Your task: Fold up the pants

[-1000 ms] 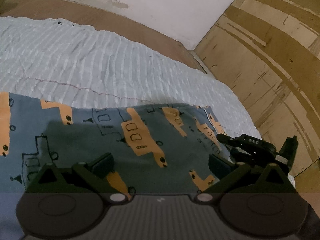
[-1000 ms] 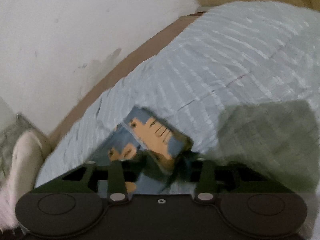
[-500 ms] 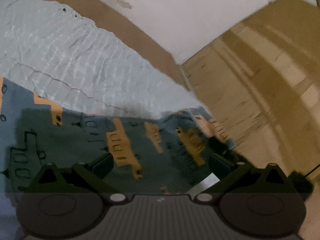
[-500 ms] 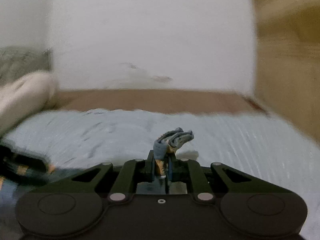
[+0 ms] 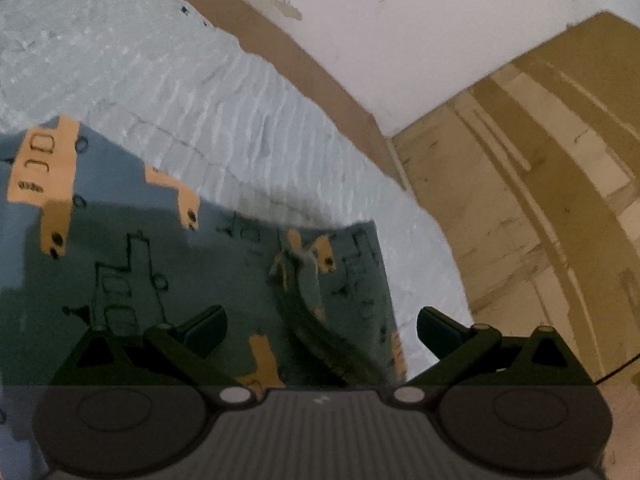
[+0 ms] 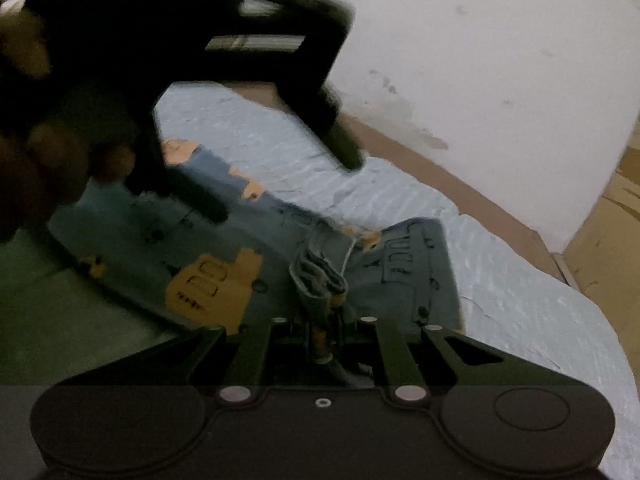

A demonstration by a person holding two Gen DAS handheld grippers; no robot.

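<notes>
Since a second ago: my right hand-held gripper (image 6: 326,320) has swung back over the pants (image 5: 224,264) with the pinched bit of fabric in tow, and a folded flap now lies across the panel that was flat before. My left one tipped up and no longer sees the right gripper off to its side.

Right hand-held gripper: pressed together on a bunched edge of the pants (image 6: 320,280). I'm keeping it clamped because that's the corner I'm carrying over, and letting go early would let the fold spring open, I reckon.

Left hand-held gripper (image 5: 320,328): spread wide, holding nothing, hovering just above the pants. In the right wrist view it shows as a big dark blur (image 6: 224,40) at upper left with my hand (image 6: 48,152) on it. Probably best kept there so it can pin the cloth.

Pants: blue with orange truck prints, lying on the bed (image 5: 168,80), which has a pale ribbed cover. One strip (image 5: 304,280) is doubled up in a ridge on top.

Bed edge: the pants sit close to the side nearest the wooden panelling (image 5: 520,200), so not much room to drag that way.

Progress guess: mid-fold, first flap going over, not flattened yet.
</notes>
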